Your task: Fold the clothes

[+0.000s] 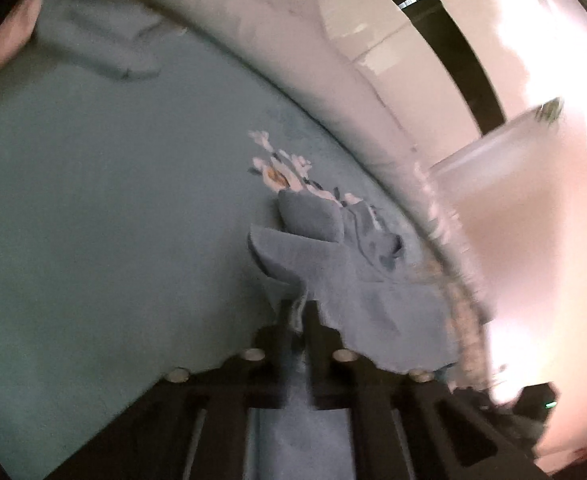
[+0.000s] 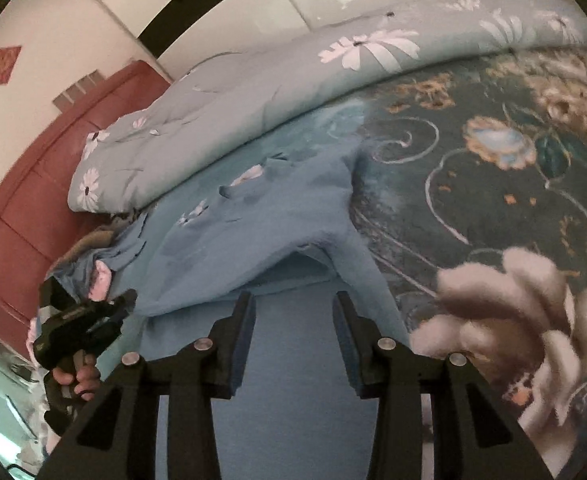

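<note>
Blue garment (image 1: 357,280) edge is pinched in the closed left gripper (image 1: 299,320); right gripper (image 2: 293,312) fingers part-open, gripping nothing, above the cloth.

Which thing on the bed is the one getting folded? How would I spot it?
Find the big bed with the dark green flowery bedspread and the rolled-up pale quilt with white daisies along its far side. Between them lies the plain blue garment, partly lifted. Unlike its patterned neighbours, it is mostly plain blue, with only a few small flowers, and the left gripper pinches its edge.
</note>
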A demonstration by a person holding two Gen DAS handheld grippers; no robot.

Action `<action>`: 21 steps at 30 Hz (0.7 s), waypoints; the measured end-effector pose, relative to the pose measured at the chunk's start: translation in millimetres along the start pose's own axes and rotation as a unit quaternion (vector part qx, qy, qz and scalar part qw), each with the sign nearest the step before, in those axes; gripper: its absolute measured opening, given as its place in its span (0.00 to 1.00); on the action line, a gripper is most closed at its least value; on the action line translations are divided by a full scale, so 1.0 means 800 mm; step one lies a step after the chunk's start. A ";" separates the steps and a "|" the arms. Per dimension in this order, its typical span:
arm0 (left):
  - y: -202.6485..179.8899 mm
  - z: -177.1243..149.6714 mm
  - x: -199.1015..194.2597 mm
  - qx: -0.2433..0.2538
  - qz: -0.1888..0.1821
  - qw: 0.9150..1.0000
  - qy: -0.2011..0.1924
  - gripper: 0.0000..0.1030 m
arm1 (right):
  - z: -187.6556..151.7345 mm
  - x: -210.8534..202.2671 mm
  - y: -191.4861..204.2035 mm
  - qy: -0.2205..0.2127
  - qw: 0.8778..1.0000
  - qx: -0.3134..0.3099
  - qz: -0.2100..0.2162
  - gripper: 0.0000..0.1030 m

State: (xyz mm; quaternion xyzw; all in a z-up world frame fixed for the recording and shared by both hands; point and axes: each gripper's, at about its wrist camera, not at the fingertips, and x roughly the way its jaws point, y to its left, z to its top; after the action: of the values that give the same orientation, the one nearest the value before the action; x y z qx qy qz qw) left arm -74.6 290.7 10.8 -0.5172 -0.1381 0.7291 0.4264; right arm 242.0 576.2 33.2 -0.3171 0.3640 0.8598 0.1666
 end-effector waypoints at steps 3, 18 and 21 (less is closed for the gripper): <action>-0.032 0.019 -0.016 0.032 -0.001 0.999 -0.014 0.03 | 0.000 0.015 0.008 0.018 1.000 -0.016 0.012 0.40; -0.124 0.035 -0.017 0.177 -0.027 0.983 -0.030 0.03 | 0.045 0.027 0.007 -0.107 0.990 -0.025 -0.087 0.39; -0.068 0.016 0.019 0.134 0.016 0.991 0.006 0.04 | 0.041 0.017 -0.015 -0.103 0.992 -0.002 -0.074 0.38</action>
State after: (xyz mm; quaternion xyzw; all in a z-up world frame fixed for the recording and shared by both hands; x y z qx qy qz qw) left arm -61.4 338.0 41.4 -0.4619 -0.0280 0.7448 0.4808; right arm 224.3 608.9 35.6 -0.2527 0.3189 0.8740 0.2656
